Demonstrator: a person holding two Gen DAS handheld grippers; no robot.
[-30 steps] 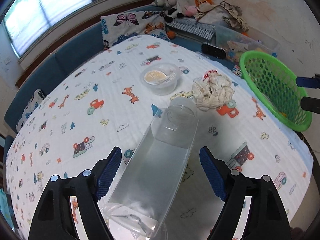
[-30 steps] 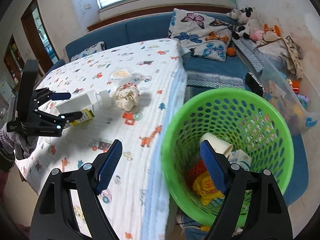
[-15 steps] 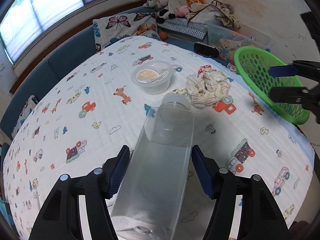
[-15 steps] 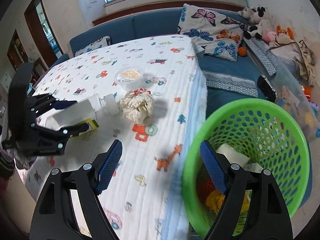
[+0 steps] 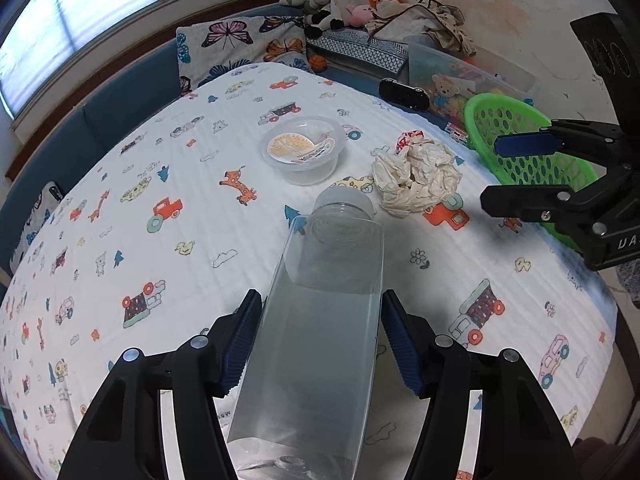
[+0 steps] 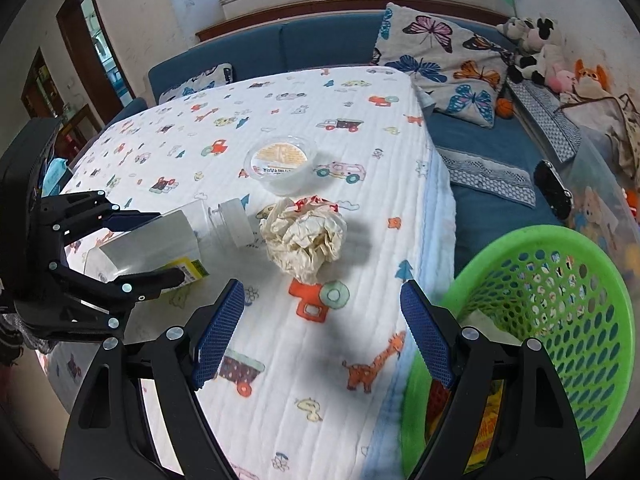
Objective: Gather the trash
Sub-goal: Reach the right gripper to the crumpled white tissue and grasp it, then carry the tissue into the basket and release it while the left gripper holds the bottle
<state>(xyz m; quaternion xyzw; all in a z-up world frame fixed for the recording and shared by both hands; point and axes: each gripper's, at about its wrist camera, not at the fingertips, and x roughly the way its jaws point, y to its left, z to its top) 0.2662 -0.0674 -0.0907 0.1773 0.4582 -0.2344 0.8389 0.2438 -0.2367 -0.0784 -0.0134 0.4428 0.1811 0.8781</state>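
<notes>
Left gripper (image 5: 320, 312): held low and level over the table, pointing forward along the lying bottle; its blue pads sit against both flat sides, pinching it around the middle
Clear plastic bottle (image 5: 320, 320): on its side on the printed tablecloth (image 5: 140, 260), white cap end aimed away from the left gripper toward the paper wad; a yellow label shows on its underside in the right wrist view
Plastic cup with peeled lid (image 5: 304, 152): upright on the cloth, beyond the bottle's cap, apart from it
Crumpled paper wad (image 5: 416, 180): just beside the bottle cap, between the cup and the basket
Right gripper (image 6: 320, 332): hovers above the table edge, tilted down toward the paper wad, fingers spread wide with nothing between them
Green mesh basket (image 6: 592, 300): off the table's right edge, below the cloth level, some trash already inside, partly hidden by the right gripper's finger
</notes>
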